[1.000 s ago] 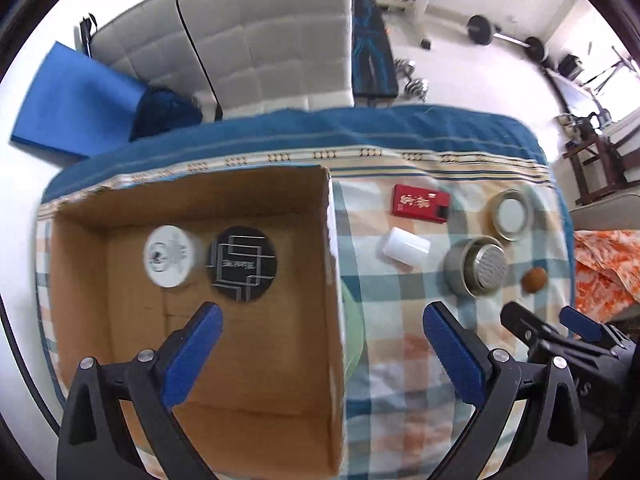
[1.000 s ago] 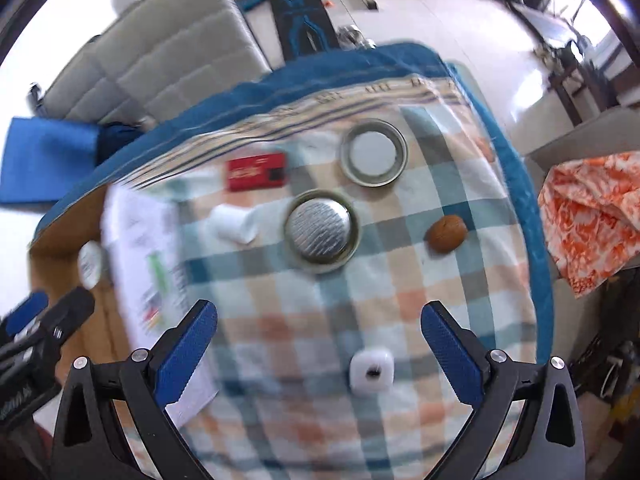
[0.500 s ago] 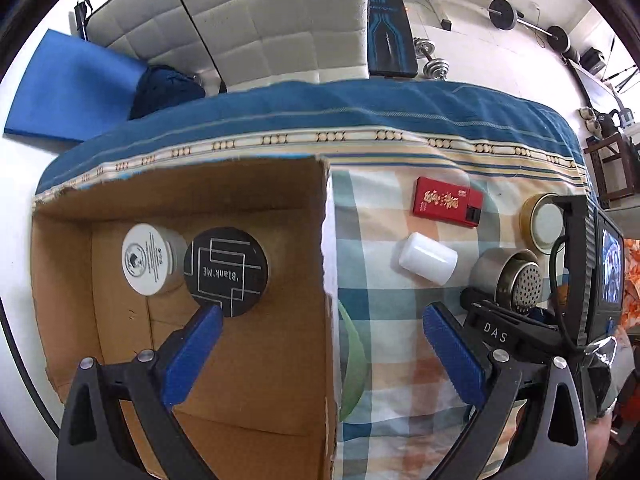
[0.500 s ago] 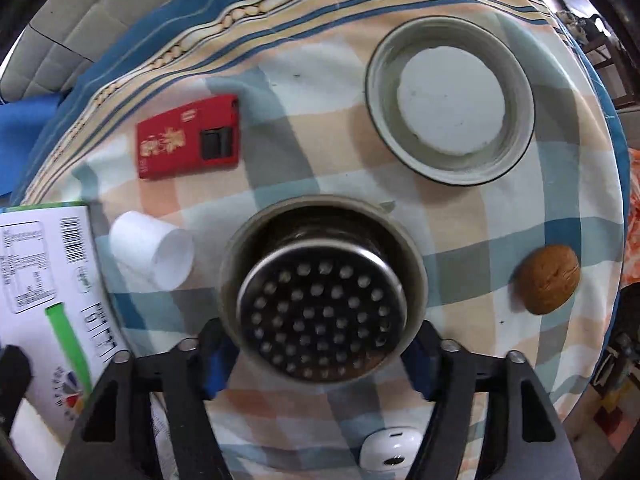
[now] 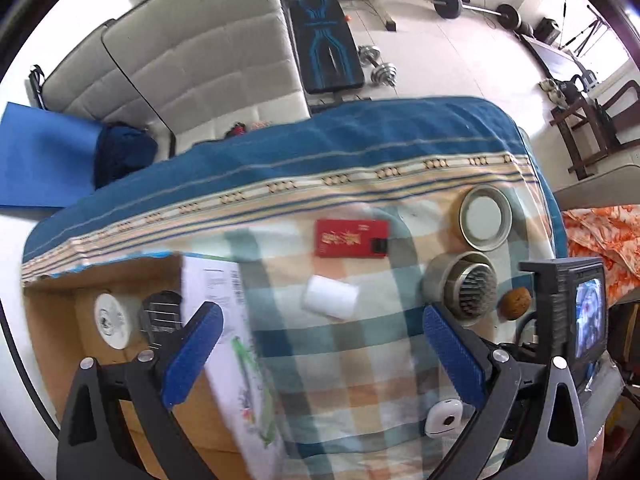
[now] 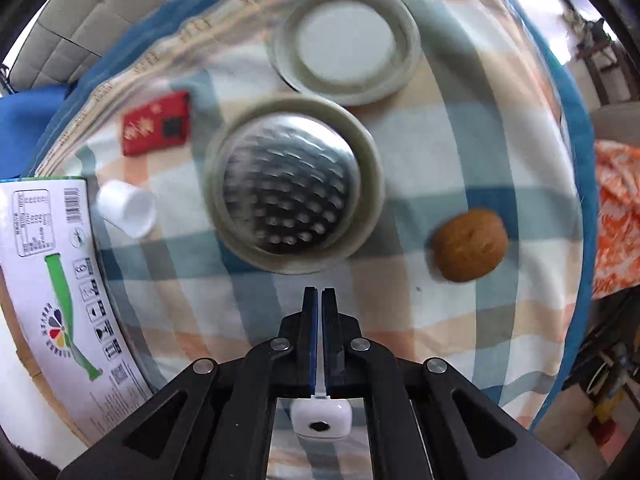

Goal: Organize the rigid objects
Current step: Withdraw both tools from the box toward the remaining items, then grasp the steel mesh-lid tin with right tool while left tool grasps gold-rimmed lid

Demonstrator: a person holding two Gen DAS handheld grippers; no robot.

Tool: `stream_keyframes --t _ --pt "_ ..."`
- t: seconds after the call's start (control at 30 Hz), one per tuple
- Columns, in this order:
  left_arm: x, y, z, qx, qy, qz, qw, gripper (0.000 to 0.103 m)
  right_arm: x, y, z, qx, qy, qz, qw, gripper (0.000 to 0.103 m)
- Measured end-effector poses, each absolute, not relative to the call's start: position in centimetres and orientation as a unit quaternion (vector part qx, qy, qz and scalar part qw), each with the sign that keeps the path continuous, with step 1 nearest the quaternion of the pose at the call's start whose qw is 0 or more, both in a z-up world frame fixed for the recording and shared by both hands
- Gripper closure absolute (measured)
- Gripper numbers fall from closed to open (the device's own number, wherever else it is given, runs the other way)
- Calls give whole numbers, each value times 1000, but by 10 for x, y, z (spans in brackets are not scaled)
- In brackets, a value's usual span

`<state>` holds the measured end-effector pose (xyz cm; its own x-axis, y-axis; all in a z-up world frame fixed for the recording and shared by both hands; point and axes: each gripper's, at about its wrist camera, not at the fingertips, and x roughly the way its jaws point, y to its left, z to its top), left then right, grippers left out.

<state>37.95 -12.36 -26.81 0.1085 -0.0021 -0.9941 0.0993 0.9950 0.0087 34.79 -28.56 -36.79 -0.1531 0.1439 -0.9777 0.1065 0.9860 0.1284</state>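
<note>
Two tools are showing. Left tool (image 5: 316, 356) is hanging with jaws spread wide and holding nothing, above the checked cloth (image 5: 360, 364) on the table, beside the cardboard box (image 5: 60, 320). Right tool (image 6: 319, 300) is sitting with pads pressed together, nothing visibly between their tips, just short of the metal strainer cup (image 6: 290, 186). Resting apart on the cloth are a walnut (image 6: 468, 245), red packet (image 6: 157, 124), white cup (image 6: 127, 208) and tin lid (image 6: 346, 38). A white device (image 6: 322, 418) is lying under the right tool.

A home living room doubling as a gym: grey sofa (image 5: 192, 60) upper left, weight bench (image 5: 324, 52) and barbell (image 5: 476, 6) along the top.
</note>
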Motion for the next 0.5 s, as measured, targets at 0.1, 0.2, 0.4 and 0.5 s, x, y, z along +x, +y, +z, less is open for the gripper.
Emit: stream_keyframes --t 0.1,0.2,0.4,0.5 --pt "379 -121 -277 25 676 -27 736 0 346 -303 -355 129 742 11 657 61" --pt "379 -117 -285 10 682 -21 731 0 349 -313 -332 165 713 9 682 23" --pt "383 -111 -289 -7 680 -4 734 0 385 -291 -340 159 715 13 680 23" --pt "387 -108 -294 -2 680 9 733 0 379 -271 -371 146 737 -7 660 23"
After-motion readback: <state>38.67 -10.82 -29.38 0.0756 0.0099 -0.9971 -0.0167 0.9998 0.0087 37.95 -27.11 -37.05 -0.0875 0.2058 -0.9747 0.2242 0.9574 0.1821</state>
